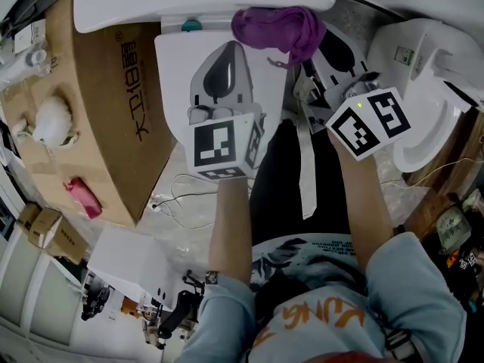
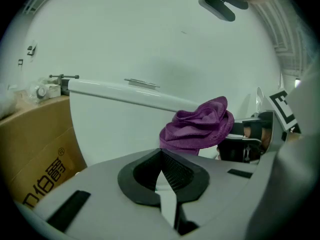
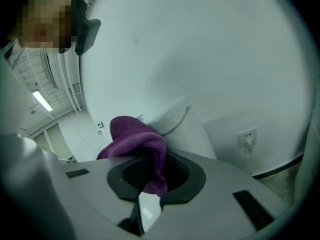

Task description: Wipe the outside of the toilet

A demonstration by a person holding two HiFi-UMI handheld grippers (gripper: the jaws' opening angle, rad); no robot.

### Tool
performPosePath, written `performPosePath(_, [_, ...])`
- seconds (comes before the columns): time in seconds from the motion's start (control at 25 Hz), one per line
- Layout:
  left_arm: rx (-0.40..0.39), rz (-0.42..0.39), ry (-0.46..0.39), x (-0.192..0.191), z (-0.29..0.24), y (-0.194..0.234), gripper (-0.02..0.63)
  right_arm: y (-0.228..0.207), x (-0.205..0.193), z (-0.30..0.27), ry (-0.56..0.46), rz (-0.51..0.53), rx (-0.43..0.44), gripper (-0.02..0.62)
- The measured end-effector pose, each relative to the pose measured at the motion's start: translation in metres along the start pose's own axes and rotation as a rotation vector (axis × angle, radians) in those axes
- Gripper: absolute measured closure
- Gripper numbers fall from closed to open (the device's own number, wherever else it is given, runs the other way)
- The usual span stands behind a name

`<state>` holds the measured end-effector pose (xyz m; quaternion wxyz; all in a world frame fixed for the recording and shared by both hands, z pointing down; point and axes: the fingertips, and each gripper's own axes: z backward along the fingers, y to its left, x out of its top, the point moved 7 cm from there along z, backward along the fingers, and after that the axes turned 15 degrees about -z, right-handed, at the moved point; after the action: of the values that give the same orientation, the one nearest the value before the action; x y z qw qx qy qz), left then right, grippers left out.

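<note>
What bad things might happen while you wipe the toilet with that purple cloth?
The purple cloth hangs from the right gripper by one pinched fold, so rubbing hard on the toilet might pull it loose. The left gripper, jaws shut and empty, sits close to the cloth and could knock the toilet. White cables lie looped on the floor near the person's legs and might snag a foot.
</note>
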<state>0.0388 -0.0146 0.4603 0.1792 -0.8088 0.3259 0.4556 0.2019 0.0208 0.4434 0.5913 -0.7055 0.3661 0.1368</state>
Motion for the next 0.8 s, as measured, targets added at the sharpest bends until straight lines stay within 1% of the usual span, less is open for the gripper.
performPosePath(0.24, [-0.002,0.009,-0.006,0.003,-0.004,0.0,0.581,-0.018,0.007,0.015,-0.012,0.032,-0.08,0.534])
performPosePath(0.36, [0.011,0.021,-0.003,-0.002,-0.002,0.009,0.581,-0.021,-0.001,0.019,0.035,0.038,-0.089,0.535])
performPosePath(0.44, [0.028,0.035,-0.001,-0.007,0.004,0.017,0.581,-0.017,-0.013,0.02,0.099,0.042,-0.069,0.535])
performPosePath(0.56, [0.066,0.061,0.01,-0.017,0.018,0.036,0.581,0.001,-0.038,0.011,0.174,0.052,-0.023,0.535])
performPosePath(0.8, [0.172,0.109,0.051,-0.046,0.05,0.082,0.581,0.055,-0.086,-0.042,0.296,0.082,0.139,0.535])
